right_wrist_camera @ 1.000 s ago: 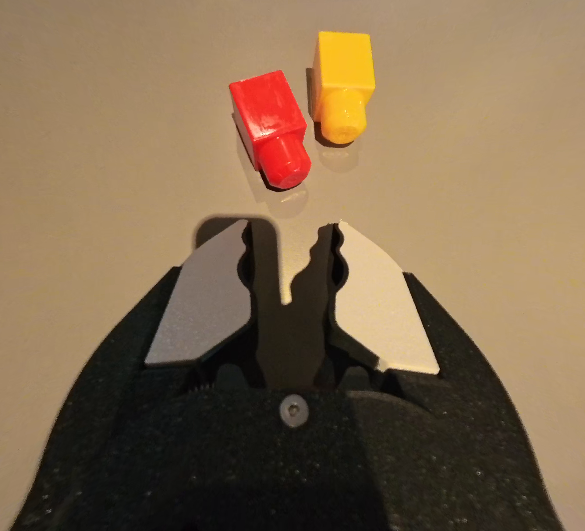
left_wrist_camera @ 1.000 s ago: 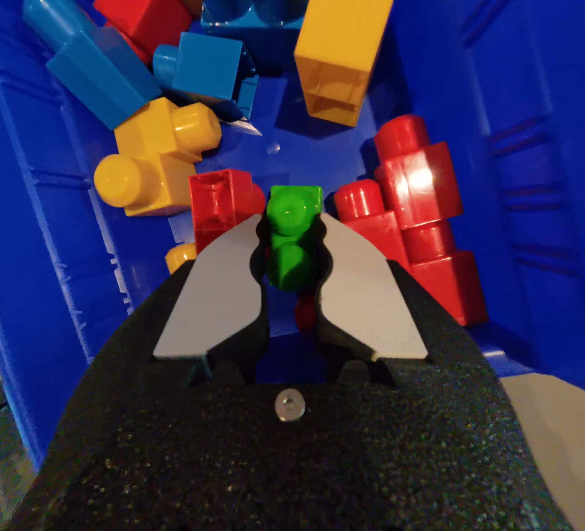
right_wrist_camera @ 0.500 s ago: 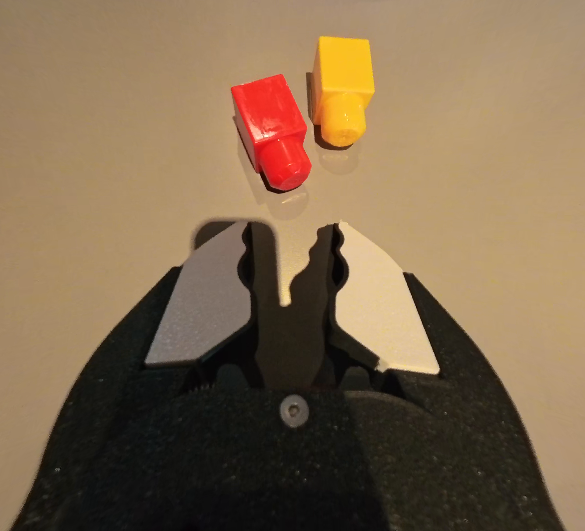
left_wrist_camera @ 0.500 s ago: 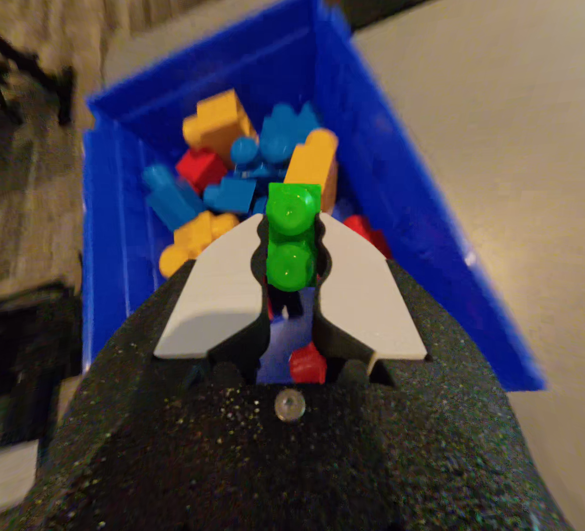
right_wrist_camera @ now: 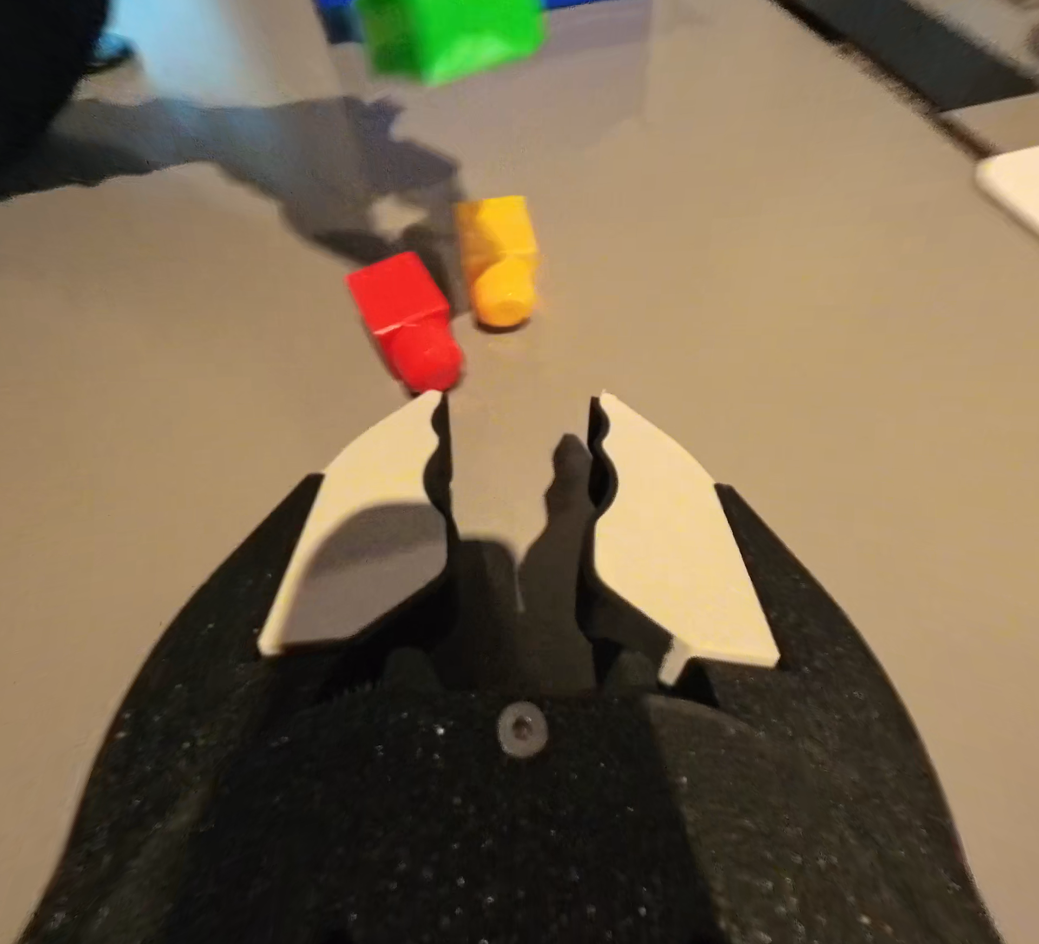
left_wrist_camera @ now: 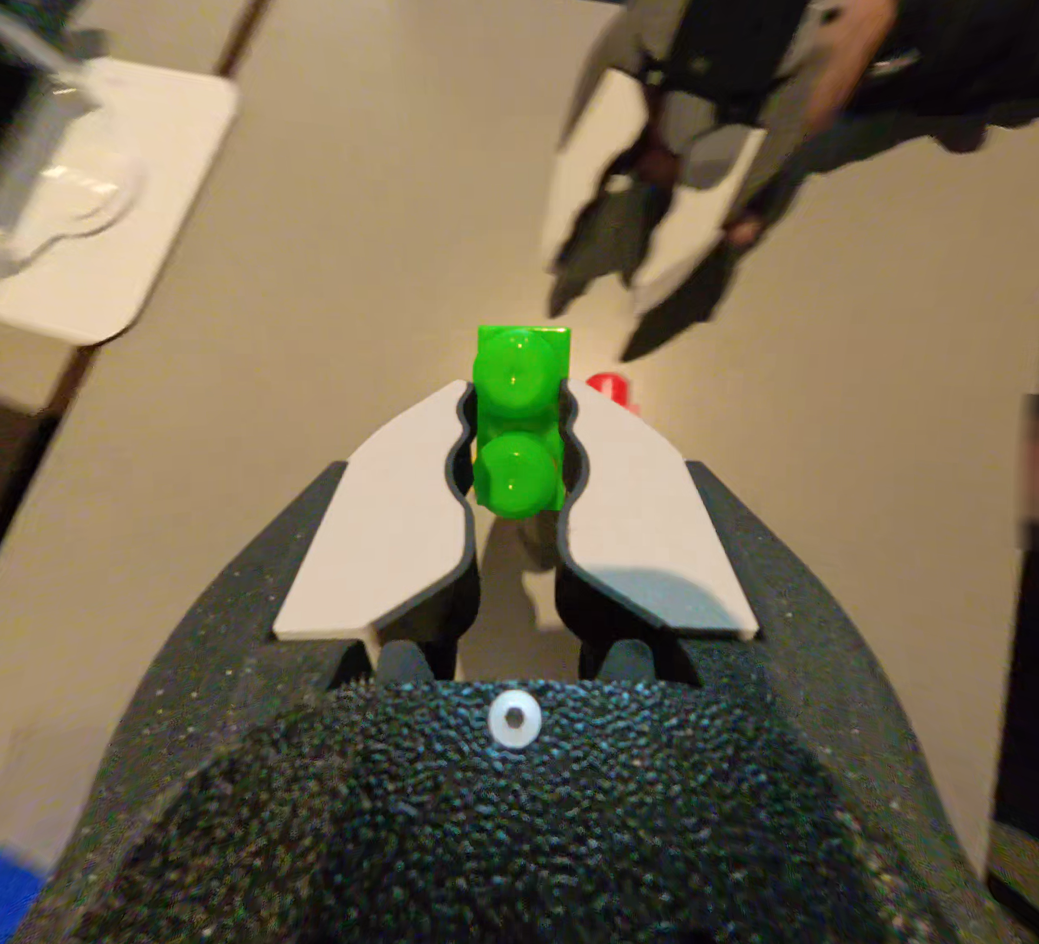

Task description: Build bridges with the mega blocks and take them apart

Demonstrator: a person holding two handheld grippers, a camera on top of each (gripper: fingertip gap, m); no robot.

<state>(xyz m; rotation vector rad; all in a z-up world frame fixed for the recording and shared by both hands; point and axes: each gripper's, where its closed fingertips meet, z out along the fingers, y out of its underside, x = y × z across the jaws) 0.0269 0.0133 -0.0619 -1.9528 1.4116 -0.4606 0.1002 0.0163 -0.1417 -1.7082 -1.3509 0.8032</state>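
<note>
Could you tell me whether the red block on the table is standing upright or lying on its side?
On its side. In the right wrist view the red block lies flat on the table, its stud pointing sideways toward the camera.

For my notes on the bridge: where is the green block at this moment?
The green block is held between the fingers of the left gripper, above the table. In the right wrist view it hangs beyond the red block and yellow block.

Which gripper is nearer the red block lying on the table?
Right. The right gripper has a fingertip almost at the red block; the left gripper hovers above, holding the green block.
</note>
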